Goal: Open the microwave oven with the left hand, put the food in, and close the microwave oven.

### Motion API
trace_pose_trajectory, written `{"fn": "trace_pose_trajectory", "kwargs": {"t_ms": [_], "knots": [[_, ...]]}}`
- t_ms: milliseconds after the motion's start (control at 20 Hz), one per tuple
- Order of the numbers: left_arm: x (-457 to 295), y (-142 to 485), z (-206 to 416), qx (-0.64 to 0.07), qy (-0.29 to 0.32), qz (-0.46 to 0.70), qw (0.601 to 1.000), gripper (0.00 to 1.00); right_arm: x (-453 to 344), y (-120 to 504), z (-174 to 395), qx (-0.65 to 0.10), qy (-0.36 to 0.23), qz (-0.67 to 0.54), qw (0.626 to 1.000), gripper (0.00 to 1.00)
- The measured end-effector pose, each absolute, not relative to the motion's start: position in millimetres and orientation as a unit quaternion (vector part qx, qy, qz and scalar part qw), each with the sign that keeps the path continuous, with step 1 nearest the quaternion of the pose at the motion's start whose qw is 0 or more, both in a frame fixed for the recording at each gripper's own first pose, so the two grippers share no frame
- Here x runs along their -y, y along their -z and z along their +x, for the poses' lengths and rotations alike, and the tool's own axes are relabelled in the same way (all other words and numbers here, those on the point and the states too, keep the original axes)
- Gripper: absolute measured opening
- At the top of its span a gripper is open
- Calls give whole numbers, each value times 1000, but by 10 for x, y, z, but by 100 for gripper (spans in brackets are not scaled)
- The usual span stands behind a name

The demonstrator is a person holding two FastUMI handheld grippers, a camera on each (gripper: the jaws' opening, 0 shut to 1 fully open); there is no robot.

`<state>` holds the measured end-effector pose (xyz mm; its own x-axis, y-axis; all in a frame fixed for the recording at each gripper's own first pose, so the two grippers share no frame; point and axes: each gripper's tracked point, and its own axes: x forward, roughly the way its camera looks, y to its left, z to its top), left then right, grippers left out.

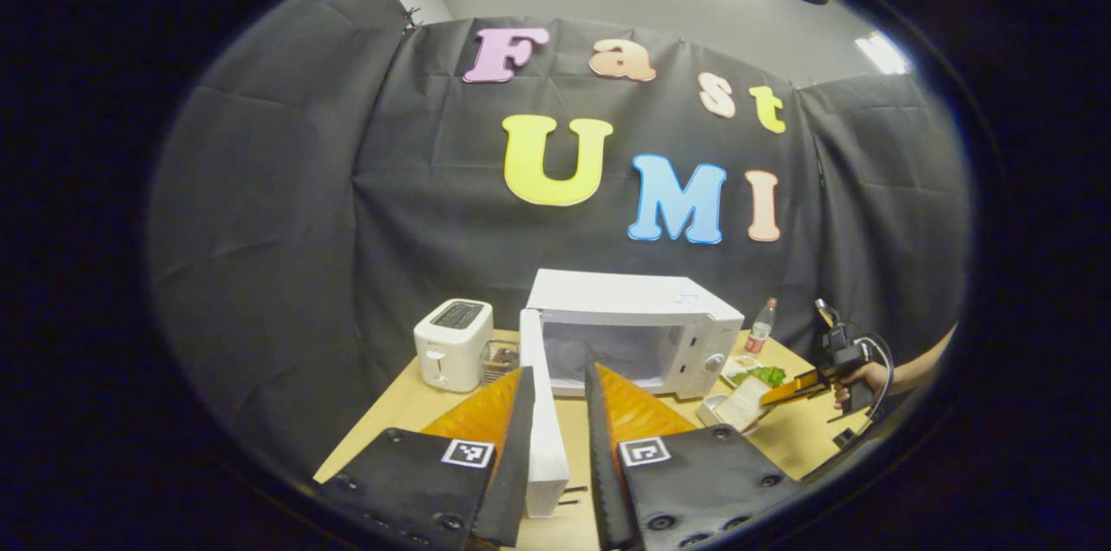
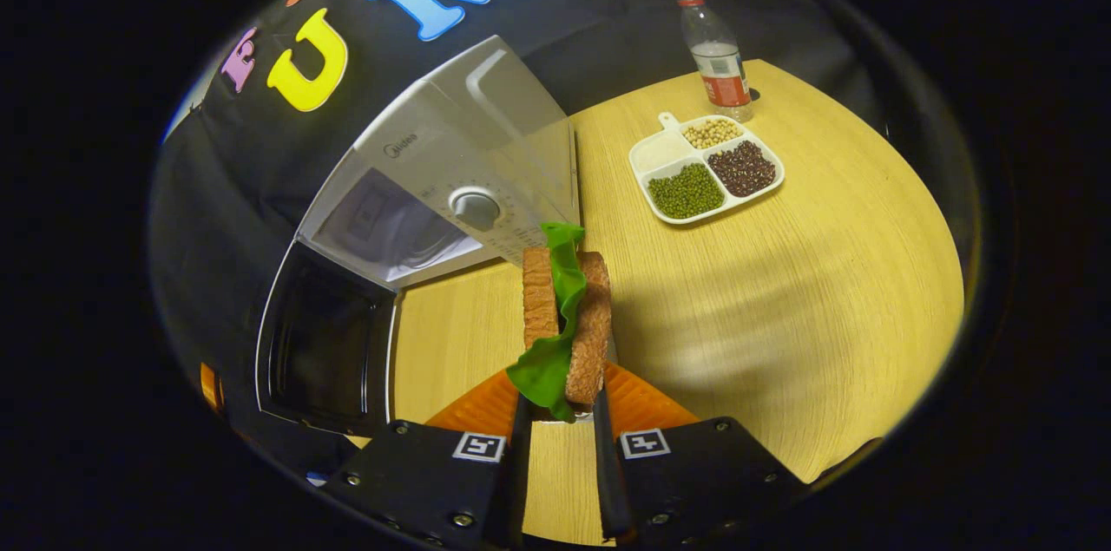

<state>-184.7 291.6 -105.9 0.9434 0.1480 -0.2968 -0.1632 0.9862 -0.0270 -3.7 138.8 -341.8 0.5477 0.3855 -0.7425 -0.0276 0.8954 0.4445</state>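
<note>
Now, largest first.
Worktop [image 2: 781,291]: pale wood, carrying everything below.
Microwave oven [image 1: 642,334]: white, at the back of the worktop, cavity exposed.
Door [image 1: 542,421]: swung wide, seen edge-on in the left gripper view between the left tool's fingers; whether both fingers press it, cannot tell.
Left tool [image 1: 560,447]: straddling the door's free edge, jaws slightly apart.
Right tool [image 2: 560,421]: clamped on the sandwich, both fingers against the bread.
Sandwich [image 2: 564,325]: two brown slices with green lettuce between, held upright, long axis running away from the tool, above the worktop and outside the oven.
Key relation: cavity ahead and to the left of the sandwich in the right gripper view, control panel directly beyond it; likely needs a leftward swing before going in. Right tool nearer the food, left nearer the door.
Divided tray [image 2: 707,169]: beans and grains, well right of the oven.
Bottle [image 2: 716,56]: upright, just behind the tray.
Toaster [image 1: 453,343]: white, left of the oven.
</note>
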Motion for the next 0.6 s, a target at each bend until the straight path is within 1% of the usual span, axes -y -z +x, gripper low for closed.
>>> {"fn": "trace_pose_trajectory", "kwargs": {"t_ms": [200,250,450,600], "knots": [[-2802,1075,-1756,-148,-63,-29,986,81,-1662,3030,-98,-413,-136,212,875,33],[-2781,1098,-1733,-151,-61,-28,986,86,-1796,2932,-97,-405,-148,225,874,34],[-2723,1058,-1689,-149,-52,-19,987,87,-2407,2620,-23,-373,-195,288,860,34],[-2726,954,-1672,-140,-51,-19,989,86,-2840,2597,116,-364,-205,331,846,34]]}}
